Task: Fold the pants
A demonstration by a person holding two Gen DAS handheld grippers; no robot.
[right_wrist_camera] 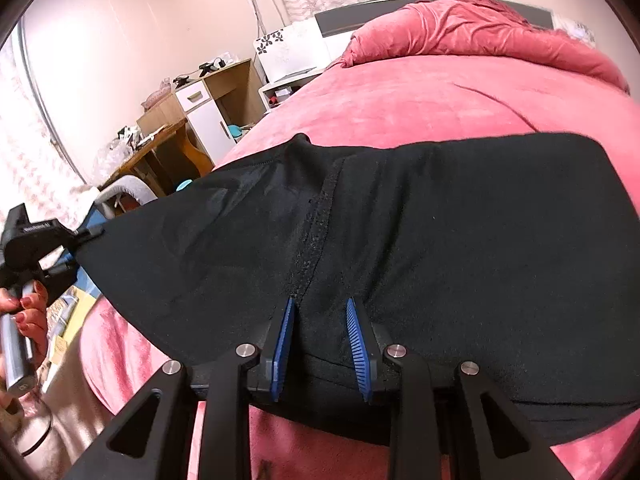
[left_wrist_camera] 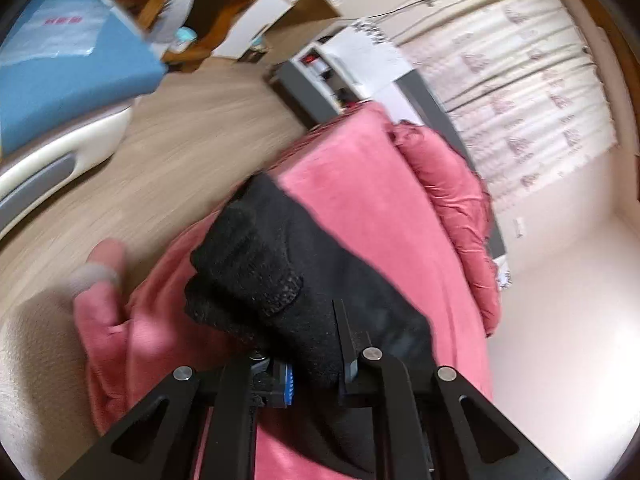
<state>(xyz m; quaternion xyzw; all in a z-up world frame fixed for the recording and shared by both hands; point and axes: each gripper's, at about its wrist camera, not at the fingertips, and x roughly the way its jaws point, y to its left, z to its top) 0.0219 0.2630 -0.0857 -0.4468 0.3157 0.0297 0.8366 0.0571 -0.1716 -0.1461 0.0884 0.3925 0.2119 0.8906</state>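
Observation:
Black pants (right_wrist_camera: 440, 240) lie spread across a pink bed cover (right_wrist_camera: 420, 100). My right gripper (right_wrist_camera: 320, 308) has its blue-padded fingers slightly apart with the black fabric, near a seam, bunched between them. My left gripper (left_wrist_camera: 304, 356) is shut on a bunched end of the pants (left_wrist_camera: 280, 272) and holds it lifted above the bed; in the right wrist view the left gripper (right_wrist_camera: 86, 236) shows at the far left, pinching the fabric's corner, with a hand below it.
A rolled pink duvet (right_wrist_camera: 480, 36) lies at the head of the bed. A bedside cabinet (right_wrist_camera: 288, 60), a wooden desk (right_wrist_camera: 172, 140) and a chair (right_wrist_camera: 128, 188) stand to the left. A blue mat (left_wrist_camera: 68, 64) lies beyond the wood floor (left_wrist_camera: 180, 152).

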